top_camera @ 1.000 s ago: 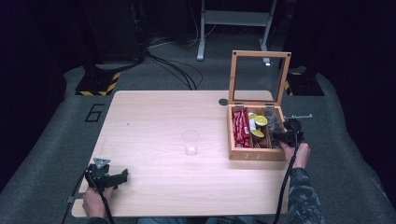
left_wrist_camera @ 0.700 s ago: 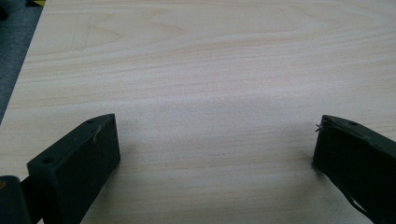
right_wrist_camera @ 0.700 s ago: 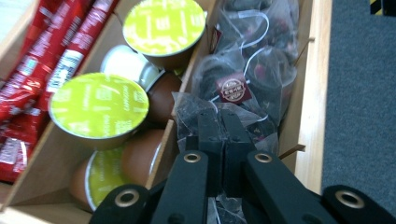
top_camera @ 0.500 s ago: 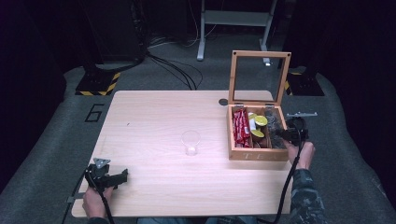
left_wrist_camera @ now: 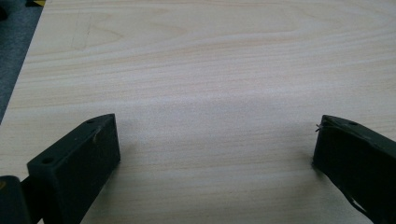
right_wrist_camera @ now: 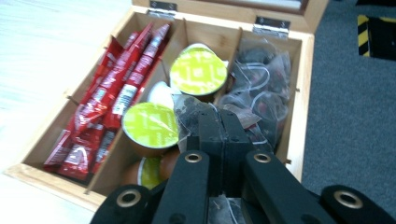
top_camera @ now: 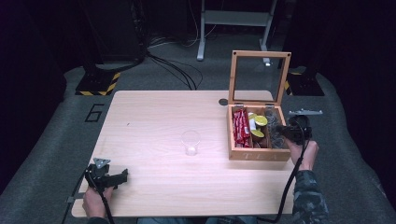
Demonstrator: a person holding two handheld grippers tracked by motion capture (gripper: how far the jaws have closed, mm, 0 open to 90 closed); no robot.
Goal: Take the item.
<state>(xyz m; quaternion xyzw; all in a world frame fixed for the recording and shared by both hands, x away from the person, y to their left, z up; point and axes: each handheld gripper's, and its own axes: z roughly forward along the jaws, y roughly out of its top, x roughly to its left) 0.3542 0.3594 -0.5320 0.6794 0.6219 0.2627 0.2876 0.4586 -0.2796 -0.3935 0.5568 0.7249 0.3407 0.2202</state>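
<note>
Worktop (top_camera: 154, 121): pale wood on grey carpet; dark room behind.
Box (top_camera: 256, 153): at your right, lid upright; red sachets (right_wrist_camera: 109, 100) left, green-lidded pods (right_wrist_camera: 198, 71) middle, tea bags (right_wrist_camera: 261, 79) right.
Cup (top_camera: 190, 142): clear, mid-worktop, empty.
Right hand-held gripper (right_wrist_camera: 219, 123): over the box, clamped on a tea bag (right_wrist_camera: 189, 114).
Left hand-held gripper (left_wrist_camera: 215, 154): jaws wide apart, near corner.

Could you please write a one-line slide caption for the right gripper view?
Right hand-held gripper, shut on a tea bag, above the open wooden box.
</note>
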